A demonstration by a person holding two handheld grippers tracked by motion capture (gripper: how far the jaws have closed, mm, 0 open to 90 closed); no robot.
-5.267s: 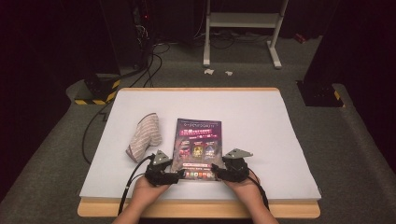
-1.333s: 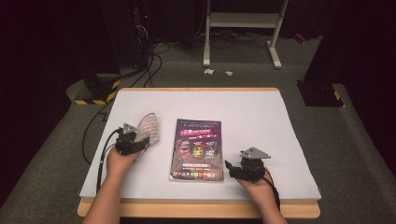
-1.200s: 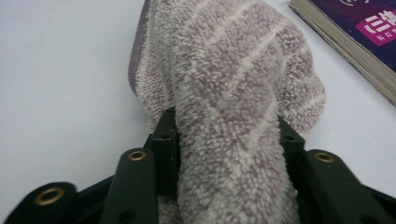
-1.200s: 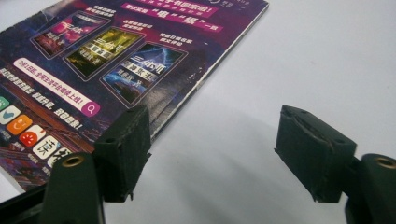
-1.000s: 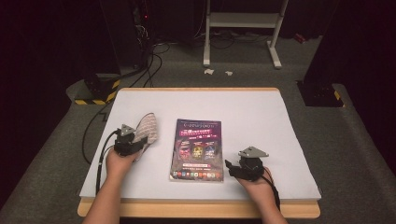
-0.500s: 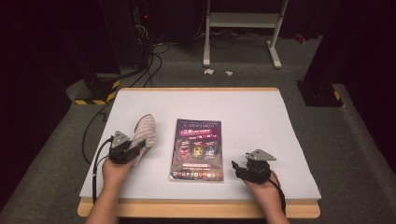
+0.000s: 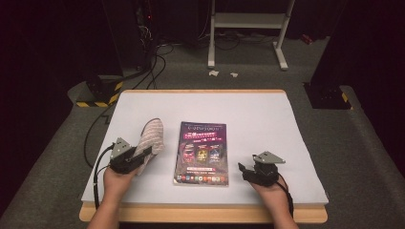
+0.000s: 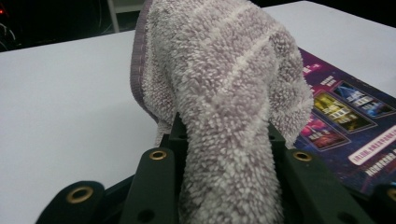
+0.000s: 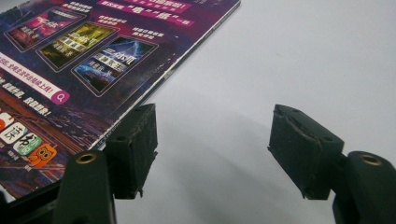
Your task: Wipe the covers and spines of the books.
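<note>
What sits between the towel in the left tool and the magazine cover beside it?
Nothing visible. The left tool is shut on the towel, which hangs just left of the magazine with bare white table between them. The right tool, jaws open, rests off the magazine's right edge.

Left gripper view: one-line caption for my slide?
Left gripper shut on a striped grey towel, held above the white table beside a purple magazine.

Towel (image 7: 150,138) left of magazine (image 7: 202,152), both on table (image 7: 267,119).
</note>
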